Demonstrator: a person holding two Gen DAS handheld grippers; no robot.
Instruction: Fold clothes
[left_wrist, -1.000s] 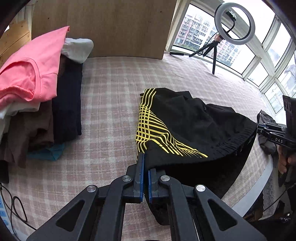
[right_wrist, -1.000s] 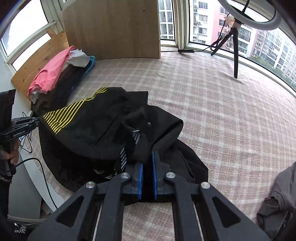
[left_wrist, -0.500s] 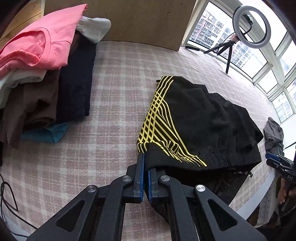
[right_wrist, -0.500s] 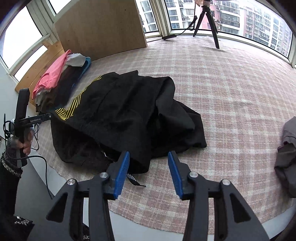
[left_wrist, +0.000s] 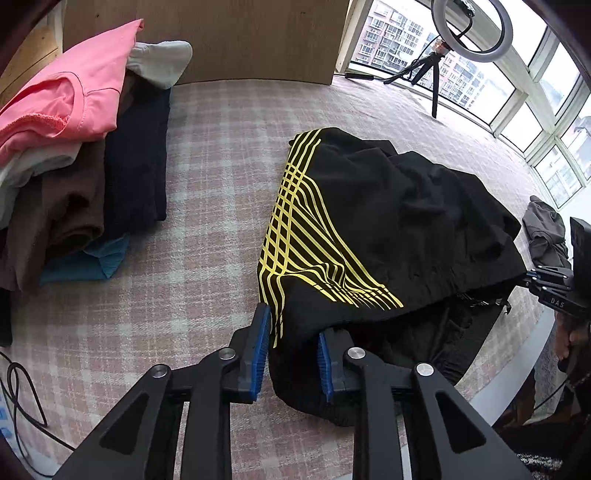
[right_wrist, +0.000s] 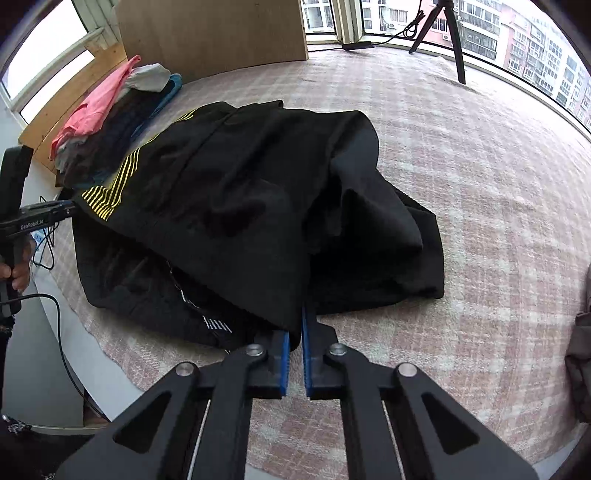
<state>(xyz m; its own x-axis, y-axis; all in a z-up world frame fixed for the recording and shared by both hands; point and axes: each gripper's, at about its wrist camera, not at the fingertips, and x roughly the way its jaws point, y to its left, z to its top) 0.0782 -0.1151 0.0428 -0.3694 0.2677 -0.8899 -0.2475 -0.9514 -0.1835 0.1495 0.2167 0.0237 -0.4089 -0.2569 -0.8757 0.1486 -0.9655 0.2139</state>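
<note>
Left wrist view: black shorts (left_wrist: 399, 221) on plaid table (left_wrist: 221, 155), beside clothes stack (left_wrist: 74, 158). Left gripper (left_wrist: 291, 345) jaws spread around yellow-striped hem. Right gripper (right_wrist: 295, 341) jaws pinching opposite edge. Soft, light, limp, probably slippery; best gripped at hems and corners.

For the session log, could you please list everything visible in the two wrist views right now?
Black shorts: one, black with yellow stripes, crumpled mid-table, near edge overhanging.
Plaid cloth: one, pink and white, covering the table.
Clothes stack: one pile, pink on top, then white, brown, navy and teal, far left.
Grey garment: one, grey, bunched at the right edge.
Wooden board: one, tan, upright behind the table.
Ring light: one, white, on a black tripod by the windows.
Cables: black, hanging off the left edge.
Left gripper: black, blue pads, open around the striped hem.
Right gripper: black, blue pads, shut on the shorts' edge.
</note>
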